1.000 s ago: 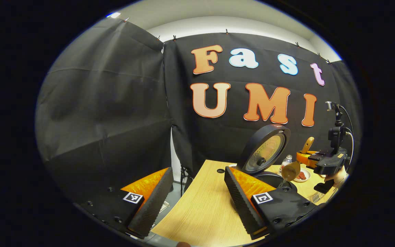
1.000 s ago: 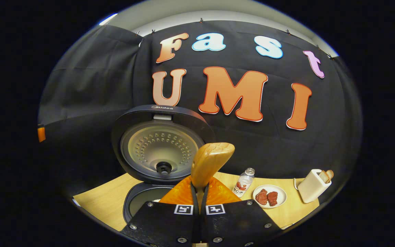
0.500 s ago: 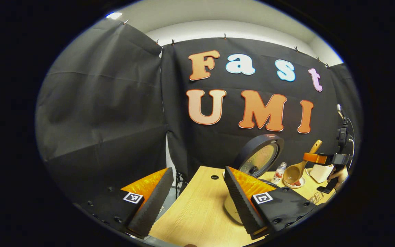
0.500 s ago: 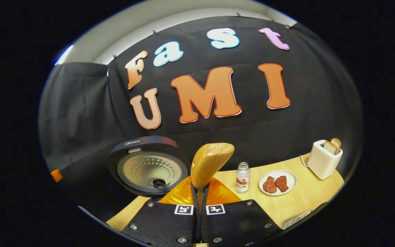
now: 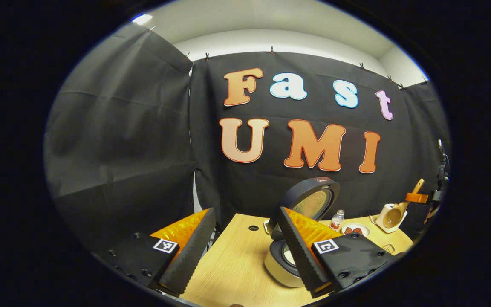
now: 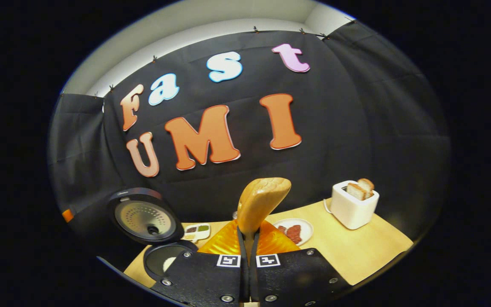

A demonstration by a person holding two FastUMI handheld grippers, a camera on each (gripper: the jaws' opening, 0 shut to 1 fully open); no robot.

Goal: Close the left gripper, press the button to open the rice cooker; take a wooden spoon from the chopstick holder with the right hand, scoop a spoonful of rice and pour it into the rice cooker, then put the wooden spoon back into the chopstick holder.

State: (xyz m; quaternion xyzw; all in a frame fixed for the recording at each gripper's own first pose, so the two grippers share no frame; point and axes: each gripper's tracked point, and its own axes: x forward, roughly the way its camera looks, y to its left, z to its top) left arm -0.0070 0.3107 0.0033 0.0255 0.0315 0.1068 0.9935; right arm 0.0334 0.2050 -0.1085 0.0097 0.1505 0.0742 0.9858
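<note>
left claw apart | right claw clamped on wooden spoon | toaster, plate beyond

There was one pale wooden desk. On it stood one cream-and-black rice cooker with its round lid raised, one white toaster holding two slices of toast, one white plate of red meat pieces whose number could not be told, one small clear plastic bottle, and one small white divided dish. One light wooden spoon was present, and two hand-held grippers: the left and the right.
</note>
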